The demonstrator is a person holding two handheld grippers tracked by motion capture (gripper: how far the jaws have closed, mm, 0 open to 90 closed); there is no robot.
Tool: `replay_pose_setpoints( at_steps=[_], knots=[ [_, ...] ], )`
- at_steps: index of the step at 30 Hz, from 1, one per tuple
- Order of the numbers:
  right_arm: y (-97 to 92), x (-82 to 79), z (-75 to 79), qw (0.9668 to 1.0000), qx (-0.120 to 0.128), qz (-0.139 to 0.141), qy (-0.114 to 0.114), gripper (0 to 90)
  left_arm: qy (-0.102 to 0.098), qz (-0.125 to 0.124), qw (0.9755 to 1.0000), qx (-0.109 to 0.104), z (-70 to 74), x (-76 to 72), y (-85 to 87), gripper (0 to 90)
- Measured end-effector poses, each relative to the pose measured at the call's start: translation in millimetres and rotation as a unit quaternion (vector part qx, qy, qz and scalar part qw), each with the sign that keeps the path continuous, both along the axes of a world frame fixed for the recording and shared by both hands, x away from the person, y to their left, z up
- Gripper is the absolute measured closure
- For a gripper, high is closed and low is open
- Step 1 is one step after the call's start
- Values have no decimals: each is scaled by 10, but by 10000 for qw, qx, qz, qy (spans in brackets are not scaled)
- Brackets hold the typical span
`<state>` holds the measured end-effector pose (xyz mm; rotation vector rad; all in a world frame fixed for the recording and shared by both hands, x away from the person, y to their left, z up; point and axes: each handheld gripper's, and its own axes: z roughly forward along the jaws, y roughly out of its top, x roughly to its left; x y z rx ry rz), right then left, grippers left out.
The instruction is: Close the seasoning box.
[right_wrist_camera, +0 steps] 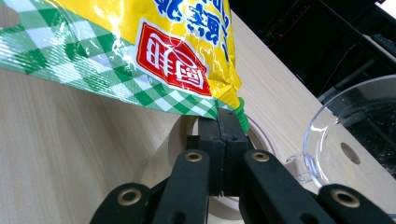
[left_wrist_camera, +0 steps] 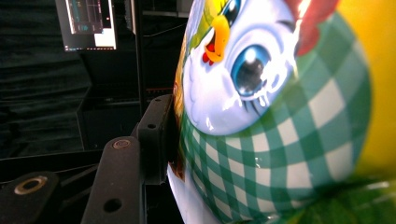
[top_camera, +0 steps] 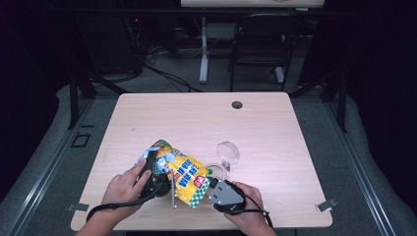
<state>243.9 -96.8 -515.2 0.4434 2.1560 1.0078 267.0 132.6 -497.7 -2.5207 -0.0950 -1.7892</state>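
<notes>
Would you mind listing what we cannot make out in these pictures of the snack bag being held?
- Glossy yellow and green-checked snack bag: left gripper view, cut off by the edges; its far side and the second jaw are hidden.
- Bag corner in the right tongs: right gripper view, covered by the shut jaws.
- Clear plastic measuring cup: high view, too small to tell its contents.

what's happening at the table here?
A person holds a yellow snack bag between two handheld grippers at the table's near edge. The left gripper clamps the bag's body; the right gripper is shut on a bag corner. A clear plastic cup lies on its side beside them.
</notes>
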Motion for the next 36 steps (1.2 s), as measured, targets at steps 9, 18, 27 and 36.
replay_pose_setpoints(
  at_steps=[9,18,27,36],
  knots=[
    [-16,29,-15,9999,88,-50,72,900,-81,-68,9999,119,34,-16,-10,518],
    [-36,55,-24,9997,157,-99,150,900,-159,-113,9996,218,64,-45,-28,520],
    [-40,37,-9,9995,-34,-226,222,900,-142,-145,9993,324,91,-64,-31,521],
    [-44,64,-38,9996,170,-111,184,900,-121,-178,9988,431,124,-68,-54,522]
  ],
)
